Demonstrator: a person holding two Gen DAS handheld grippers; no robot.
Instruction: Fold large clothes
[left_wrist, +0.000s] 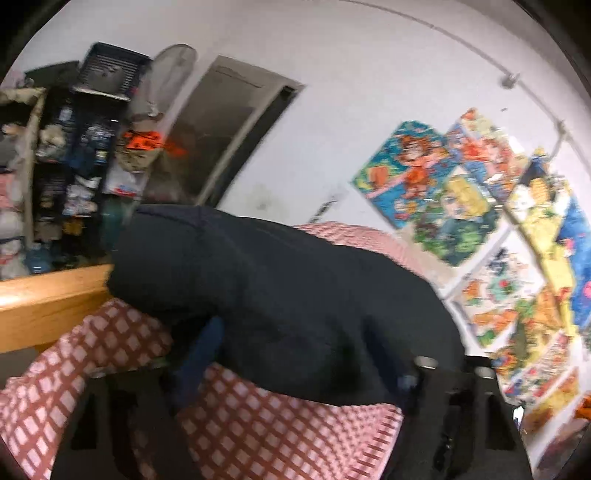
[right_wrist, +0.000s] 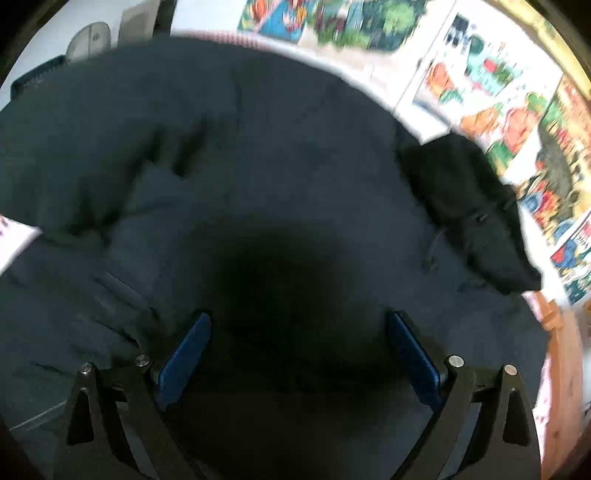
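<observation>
A large dark navy garment (left_wrist: 295, 288) lies bunched on a pink checked bedsheet (left_wrist: 258, 424). My left gripper (left_wrist: 303, 369) reaches low into the garment's near edge. Its left blue pad (left_wrist: 199, 354) stands at the edge of the fabric, and cloth covers the right finger. The jaws stand wide with the thick fold between them. In the right wrist view the same garment (right_wrist: 258, 166) fills the frame. My right gripper (right_wrist: 301, 354) hovers open just over it, blue pads (right_wrist: 188, 354) apart and nothing between them. A black hood-like part (right_wrist: 476, 214) lies at the garment's right.
A wooden bed rail (left_wrist: 48, 295) runs along the left, with cluttered shelves (left_wrist: 74, 166) behind it. Colourful posters (left_wrist: 461, 192) cover the wall beyond the bed. In the right wrist view the wooden rail (right_wrist: 561, 350) curves down the right side below the posters (right_wrist: 498, 110).
</observation>
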